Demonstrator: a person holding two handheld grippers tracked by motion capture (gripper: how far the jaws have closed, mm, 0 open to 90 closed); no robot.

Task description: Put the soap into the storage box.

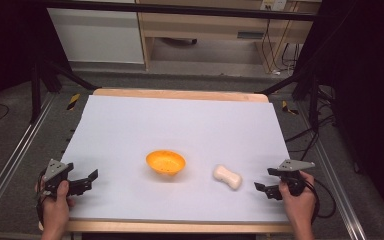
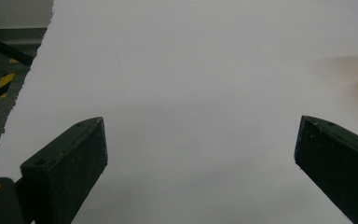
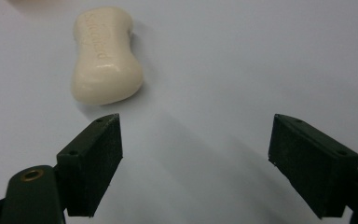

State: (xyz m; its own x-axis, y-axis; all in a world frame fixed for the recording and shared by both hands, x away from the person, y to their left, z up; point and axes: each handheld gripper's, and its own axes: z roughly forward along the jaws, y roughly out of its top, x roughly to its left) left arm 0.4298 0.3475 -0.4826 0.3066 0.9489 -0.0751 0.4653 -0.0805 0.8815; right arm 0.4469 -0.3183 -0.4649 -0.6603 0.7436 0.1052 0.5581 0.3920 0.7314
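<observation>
soap bar [image 1: 227,177] lies on white sheet [image 1: 180,125], right of orange bowl [image 1: 165,163] | your right gripper [image 1: 271,181] just beside it, jaws wide, empty, set to reach | left gripper [image 1: 91,179] wide, empty, well apart

A white-topped table [image 1: 180,120] stands on grey floor [image 1: 10,135] before wooden shelving [image 1: 215,25].

White sheet [image 1: 180,125] covering wooden table [image 1: 180,93]; yellow-black floor tape [image 1: 73,101] beyond left fingers, wooden cabinet [image 1: 215,22] far beyond both.
</observation>
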